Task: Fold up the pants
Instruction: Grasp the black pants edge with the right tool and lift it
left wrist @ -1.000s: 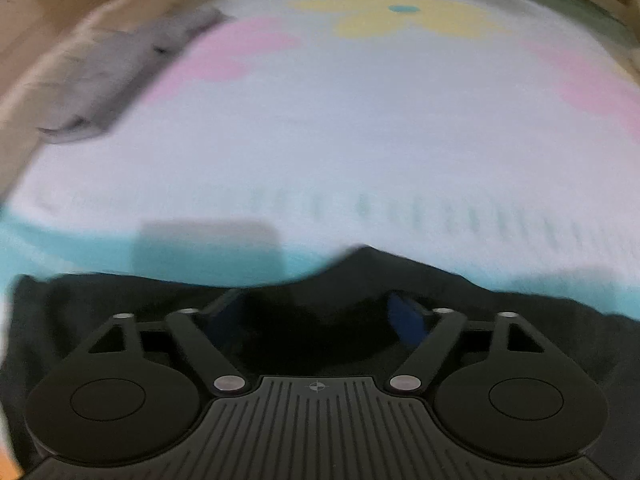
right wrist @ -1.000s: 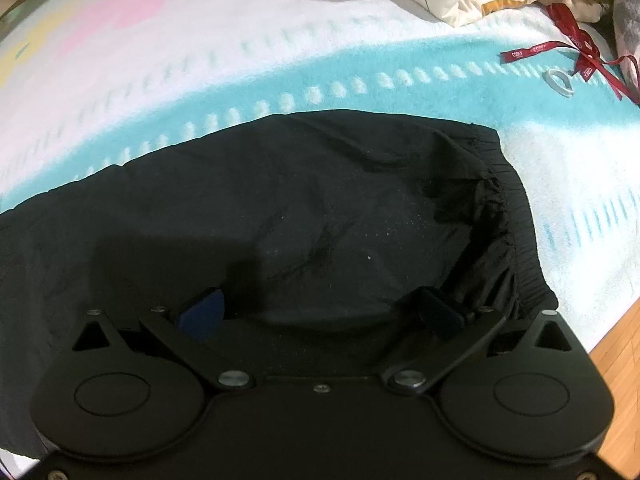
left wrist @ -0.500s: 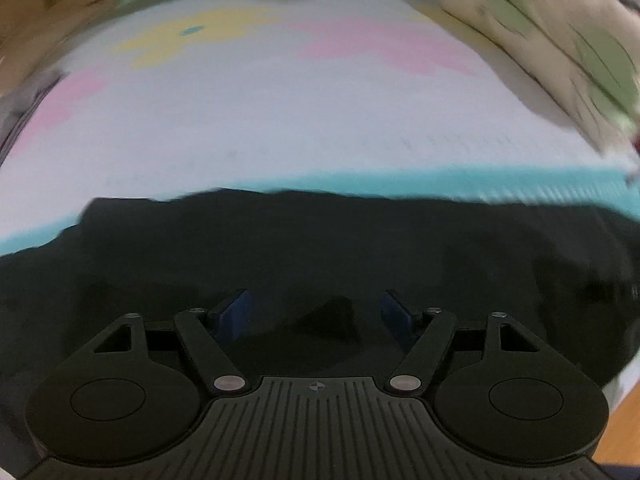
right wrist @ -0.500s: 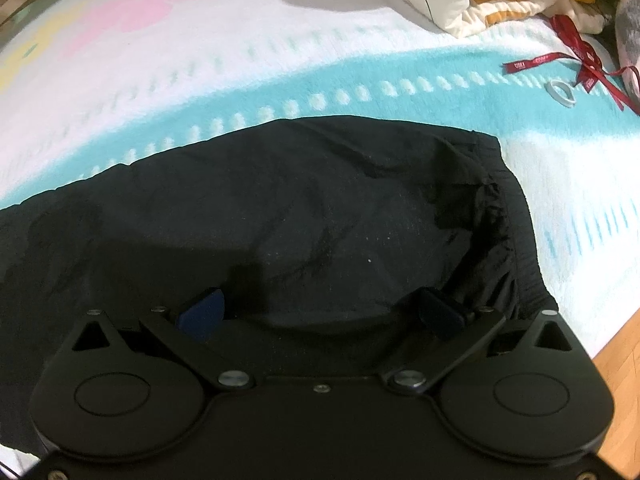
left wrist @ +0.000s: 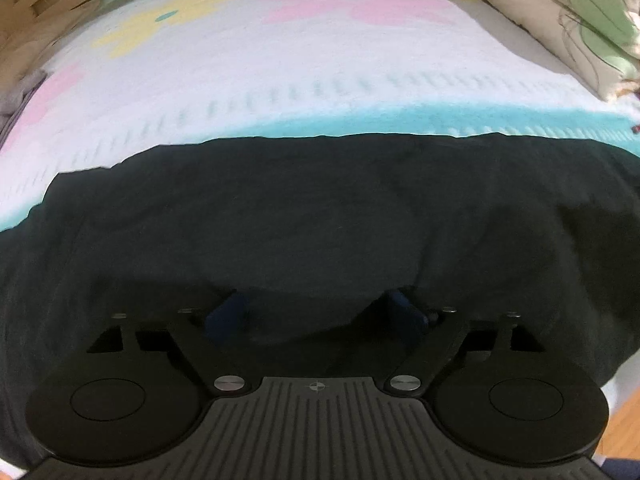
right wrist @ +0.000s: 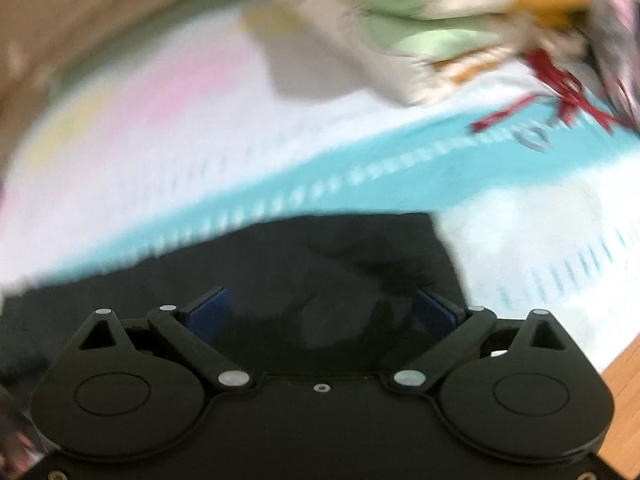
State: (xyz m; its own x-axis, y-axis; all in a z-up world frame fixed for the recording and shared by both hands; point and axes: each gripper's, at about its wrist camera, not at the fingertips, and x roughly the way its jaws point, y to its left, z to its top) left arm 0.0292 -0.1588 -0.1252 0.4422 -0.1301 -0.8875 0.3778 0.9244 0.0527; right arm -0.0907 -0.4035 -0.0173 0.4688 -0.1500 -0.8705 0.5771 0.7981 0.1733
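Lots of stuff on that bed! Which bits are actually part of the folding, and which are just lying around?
Part of the job:
- black fabric pants
- left gripper
- right gripper

Just lying about:
- flowered white and turquoise blanket
- leaf-print cream quilt
- red ribbon
- grey cloth

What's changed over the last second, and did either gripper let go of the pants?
The left gripper swung along the pants and its jaws have just been opening; dark cloth lies between them, no longer bunched up. The right gripper pulled back from the pants, open, holding nothing. The pants remain flat on the blanket.
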